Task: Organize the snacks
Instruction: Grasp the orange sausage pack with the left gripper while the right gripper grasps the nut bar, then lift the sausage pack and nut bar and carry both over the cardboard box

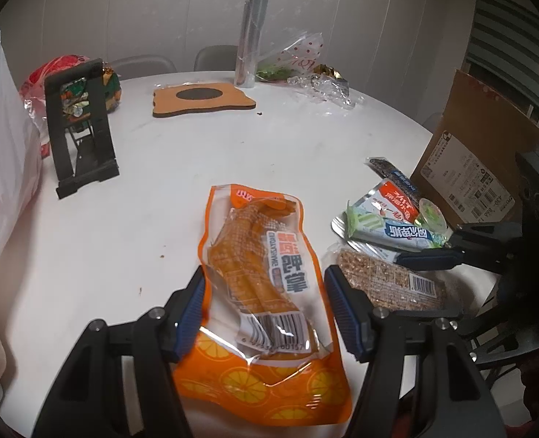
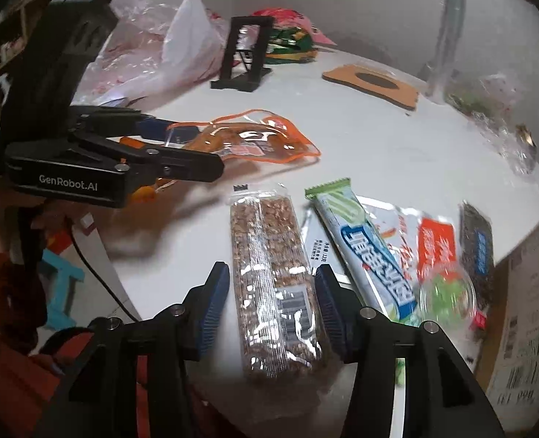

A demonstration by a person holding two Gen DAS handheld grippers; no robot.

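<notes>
Left wrist view: my left claw (image 1: 264,314) straddles orange duck-feet pouch (image 1: 258,281) on worktop (image 1: 123,226), jaws apart. Right claw (image 2: 271,301) apart around peanut brittle bar (image 2: 273,277). Remaining snacks heaped beside cardboard box (image 1: 470,153); sorting looks barely begun.

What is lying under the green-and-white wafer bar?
The green-and-white wafer bar lies across a silver-and-red pouch, partly hidden beneath it. Whatever is under that overlap cannot be seen.

Home dining room. Evidence: round white desk (image 1: 131,241); two grey chairs (image 1: 214,56) tucked at far edge; white plastic shopping bag (image 2: 167,40) at left edge; opened cardboard shipping box (image 1: 477,153) at right edge; cork trivet (image 1: 204,99); shelving (image 2: 10,36) behind.
</notes>
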